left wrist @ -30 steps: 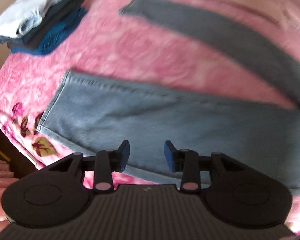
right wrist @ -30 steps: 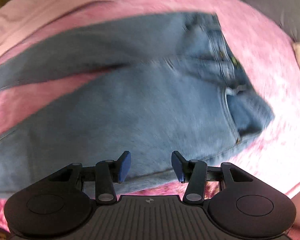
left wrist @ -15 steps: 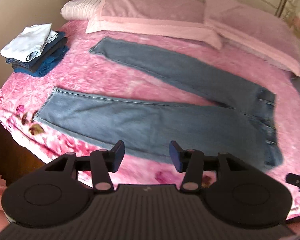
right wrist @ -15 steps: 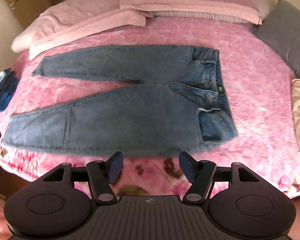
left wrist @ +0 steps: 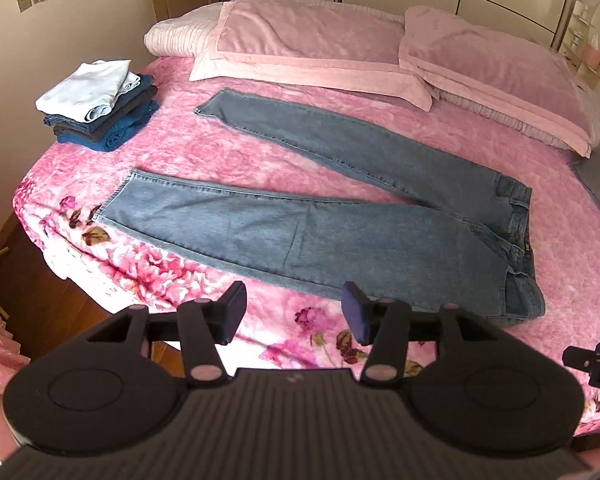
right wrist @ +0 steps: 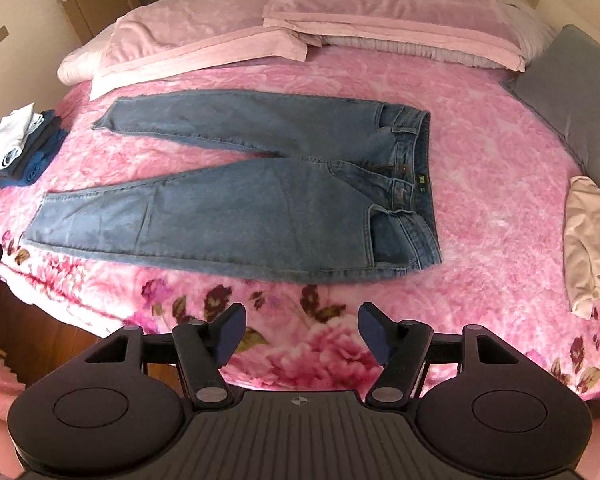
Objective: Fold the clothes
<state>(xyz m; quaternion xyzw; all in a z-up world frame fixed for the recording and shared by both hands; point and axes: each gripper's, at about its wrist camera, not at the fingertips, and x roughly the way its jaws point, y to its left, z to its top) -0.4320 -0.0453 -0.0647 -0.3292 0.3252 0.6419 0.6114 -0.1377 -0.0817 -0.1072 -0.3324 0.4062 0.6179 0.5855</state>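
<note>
A stack of folded clothes (left wrist: 96, 108) is being shown far ahead and to the left of the left gripper (left wrist: 294, 312), which is being held wide open and empty above the near edge of a pink floral bedspread (left wrist: 180, 152). Blue jeans (right wrist: 260, 200) are being displayed flat, unfolded, legs spread apart, waistband to the right, just ahead of both grippers. The right gripper (right wrist: 302, 334) is likewise being held wide open with nothing gripped, while a pale crumpled garment (right wrist: 592, 240) is lying ahead to its right.
</note>
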